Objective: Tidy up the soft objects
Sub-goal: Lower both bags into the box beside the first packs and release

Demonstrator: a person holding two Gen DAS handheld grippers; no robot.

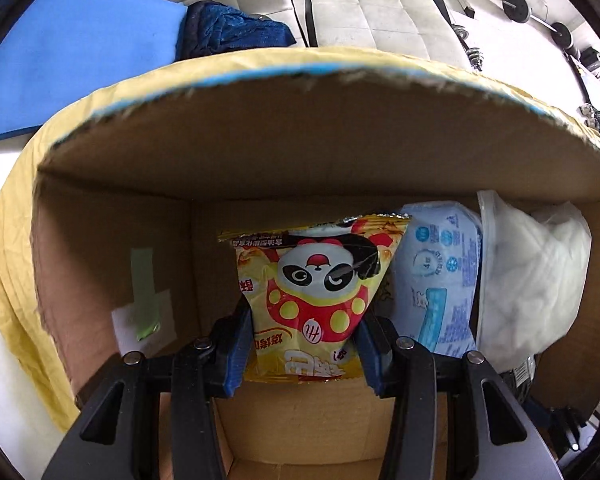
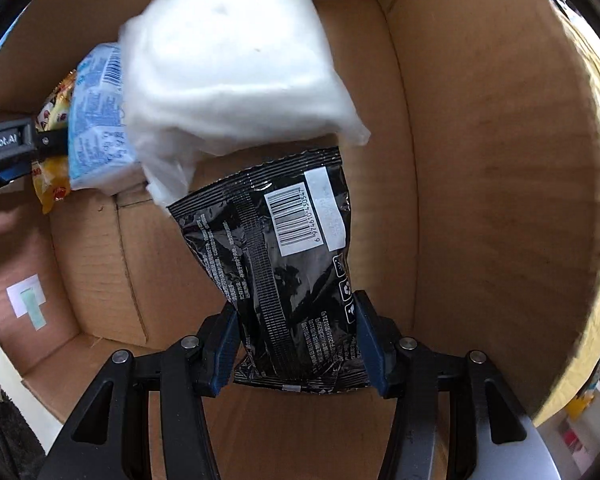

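My left gripper (image 1: 302,350) is shut on a yellow panda snack bag (image 1: 316,292) and holds it inside the cardboard box (image 1: 260,152). To its right stand a light blue pack (image 1: 440,272) and a white soft bag (image 1: 532,280). My right gripper (image 2: 298,354) is shut on a black snack bag (image 2: 276,248) inside the same box (image 2: 480,160), just below the white soft bag (image 2: 236,60). The blue pack (image 2: 96,120), the yellow bag (image 2: 54,176) and the left gripper (image 2: 16,148) show at the left of the right wrist view.
A blue foam pad (image 1: 72,68) and a dark blue knitted cloth (image 1: 232,32) lie behind the box. A yellow cloth (image 1: 16,280) lies under the box. White cushioned seats (image 1: 360,4) and dumbbells (image 1: 540,20) are further back.
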